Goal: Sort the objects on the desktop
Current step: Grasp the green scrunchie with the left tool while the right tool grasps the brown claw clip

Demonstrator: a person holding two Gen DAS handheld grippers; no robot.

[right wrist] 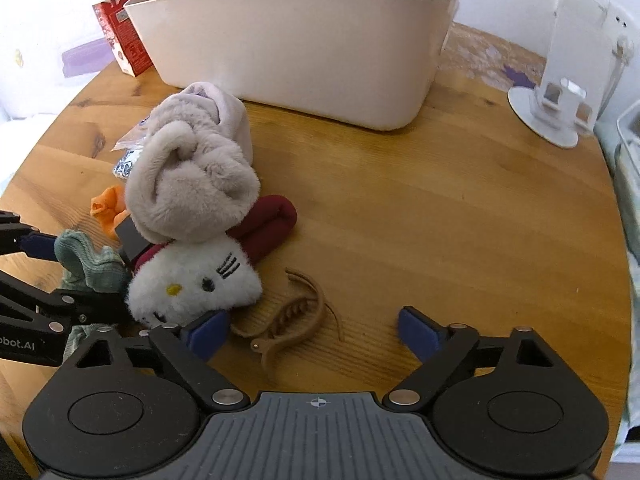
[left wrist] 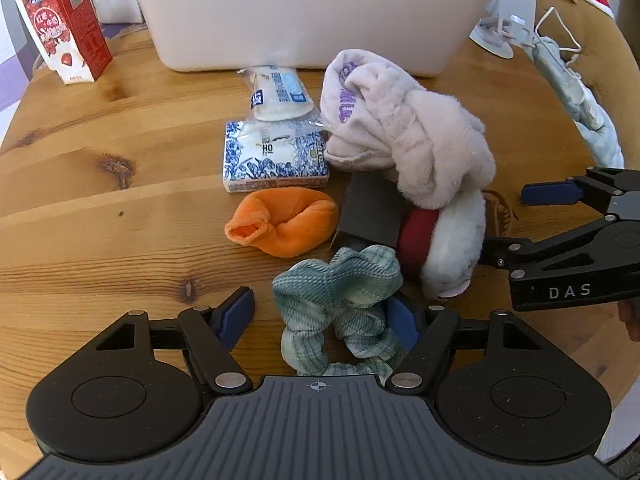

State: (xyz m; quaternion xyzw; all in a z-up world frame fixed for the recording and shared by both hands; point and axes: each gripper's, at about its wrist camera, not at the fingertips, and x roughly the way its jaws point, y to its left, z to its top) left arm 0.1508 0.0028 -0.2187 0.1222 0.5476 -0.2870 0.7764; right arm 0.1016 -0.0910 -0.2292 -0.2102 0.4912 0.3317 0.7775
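The left gripper [left wrist: 320,312] is standing with its jaws apart around the green scrunchie [left wrist: 340,304], which is lying at the near edge of the pile, nearer the camera than the beige storage bin [left wrist: 312,16]. One blue pad is sitting against the fabric on one side and the other pad is clear of it, so nothing is being squeezed yet. The right gripper [right wrist: 312,332] is hanging with its jaws wide around the brown claw clip [right wrist: 288,328], which is resting on the wooden table [right wrist: 440,220] in front of the bin, just beside the white cat plush [right wrist: 192,284]; its pads are not touching the clip.

The scrunchie looks light, soft and floppy; it should bunch under the pads, so pinching across one gathered fold seems safer than spanning the whole ring. The claw clip looks light but stiff and smooth, with thin teeth that could snap or skate away; taking it across the hinge body rather than the prongs seems wisest.

The bin's inside is mostly hidden: only some dark items and a bow are showing over the rim in the right wrist view. A dark box [left wrist: 370,212] and a maroon fabric roll [right wrist: 272,216] are lying partly buried under the grey fluffy fabric [left wrist: 404,132]. The near part of the scrunchie is cut off behind the left gripper's body.
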